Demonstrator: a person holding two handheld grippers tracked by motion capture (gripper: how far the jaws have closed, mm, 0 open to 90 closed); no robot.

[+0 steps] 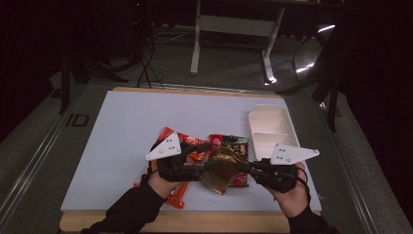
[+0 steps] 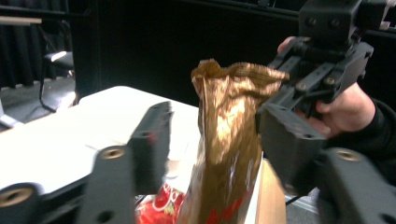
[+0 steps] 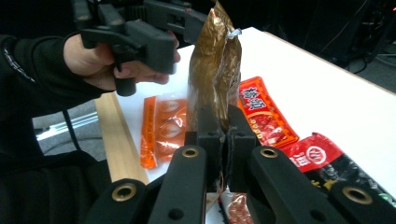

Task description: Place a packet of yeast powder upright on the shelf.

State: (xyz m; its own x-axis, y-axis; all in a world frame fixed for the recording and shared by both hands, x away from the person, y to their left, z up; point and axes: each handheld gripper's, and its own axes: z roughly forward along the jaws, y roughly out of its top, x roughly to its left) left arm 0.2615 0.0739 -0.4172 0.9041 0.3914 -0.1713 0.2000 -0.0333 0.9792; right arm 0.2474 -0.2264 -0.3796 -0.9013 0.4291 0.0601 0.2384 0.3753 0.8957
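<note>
A crinkled gold snack packet [image 1: 221, 165] hangs in the air over the table's front middle, between both grippers. My right gripper [image 3: 223, 116] is shut on one end of the packet [image 3: 212, 70], jaws pressed together on the foil. In the left gripper view the gold packet [image 2: 224, 135] runs up between the jaws of my left gripper [image 2: 215, 116], which stand apart with a gap on the left side. From above, the left gripper [image 1: 207, 157] and the right gripper [image 1: 242, 168] face each other across the packet.
On the white board [image 1: 122, 136] lie a red packet [image 1: 187, 140], an orange packet [image 1: 178, 196] near the wooden front edge [image 1: 204, 222], and a red-and-black packet [image 1: 234, 142]. A white compartment tray [image 1: 270, 124] stands at the right. Dark floor and table legs lie beyond.
</note>
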